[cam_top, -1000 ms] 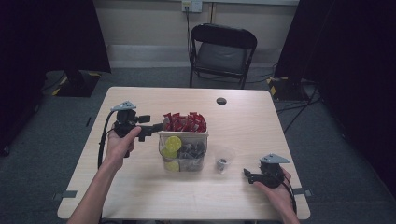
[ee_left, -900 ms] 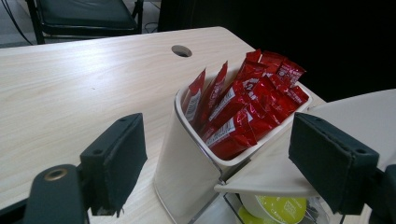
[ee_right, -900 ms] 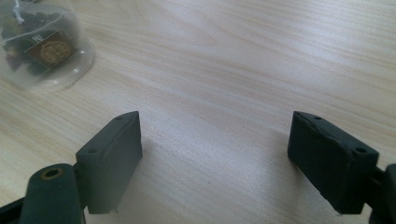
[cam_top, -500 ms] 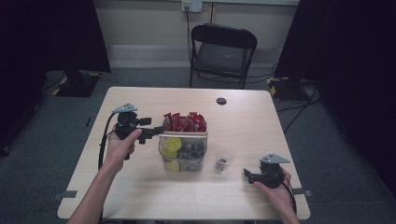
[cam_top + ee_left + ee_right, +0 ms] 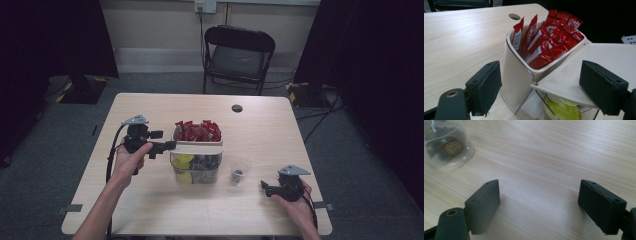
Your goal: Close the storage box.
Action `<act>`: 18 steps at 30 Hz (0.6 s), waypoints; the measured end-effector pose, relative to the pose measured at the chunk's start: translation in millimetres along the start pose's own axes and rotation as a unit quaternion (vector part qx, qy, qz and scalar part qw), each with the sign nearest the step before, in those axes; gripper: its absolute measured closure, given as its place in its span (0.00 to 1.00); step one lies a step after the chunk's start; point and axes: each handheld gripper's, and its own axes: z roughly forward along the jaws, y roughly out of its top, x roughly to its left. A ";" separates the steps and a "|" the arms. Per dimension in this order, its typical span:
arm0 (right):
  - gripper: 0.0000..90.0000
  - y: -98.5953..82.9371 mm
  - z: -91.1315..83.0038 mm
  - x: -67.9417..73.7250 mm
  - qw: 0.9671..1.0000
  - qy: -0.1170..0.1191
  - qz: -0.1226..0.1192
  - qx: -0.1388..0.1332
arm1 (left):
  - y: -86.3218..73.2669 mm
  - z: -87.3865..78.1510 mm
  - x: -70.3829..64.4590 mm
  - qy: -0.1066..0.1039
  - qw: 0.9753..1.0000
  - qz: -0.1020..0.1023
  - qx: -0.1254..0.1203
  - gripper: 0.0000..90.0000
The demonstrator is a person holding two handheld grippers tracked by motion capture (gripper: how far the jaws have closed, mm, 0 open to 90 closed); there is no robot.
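Table: wooden table [image 5: 150, 110] under a white organizer [image 5: 196, 156] of red sachets [image 5: 197, 131].
Change: left gripper [image 5: 170, 145] has edged closer, jaws spread at its rim (grasp likely next).
Right gripper [image 5: 263, 186]: spread, idle beside a tea-bag cup [image 5: 238, 173].

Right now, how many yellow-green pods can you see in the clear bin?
2: one pod at the bin's upper left, another pod at its lower left. More may be hidden.
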 end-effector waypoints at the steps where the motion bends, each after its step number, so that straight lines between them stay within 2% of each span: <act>1: 0.19 0.0 0.0 0.0 1.000 0.000 0.000 0.000 | -0.8 1.0 -0.7 -0.002 1.000 -0.001 0.002 0.19; 5: 0.19 0.0 0.0 0.0 1.000 0.000 0.000 0.000 | -3.6 6.1 -1.4 -0.008 1.000 0.000 0.010 0.19; 11: 0.19 0.0 0.0 0.0 1.000 0.000 0.000 0.000 | -9.1 17.3 -4.2 0.000 0.999 0.010 0.037 0.19; 18: 0.19 0.0 0.0 0.0 1.000 0.000 0.000 0.000 | -11.9 22.2 -8.1 0.003 0.999 0.017 0.048 0.19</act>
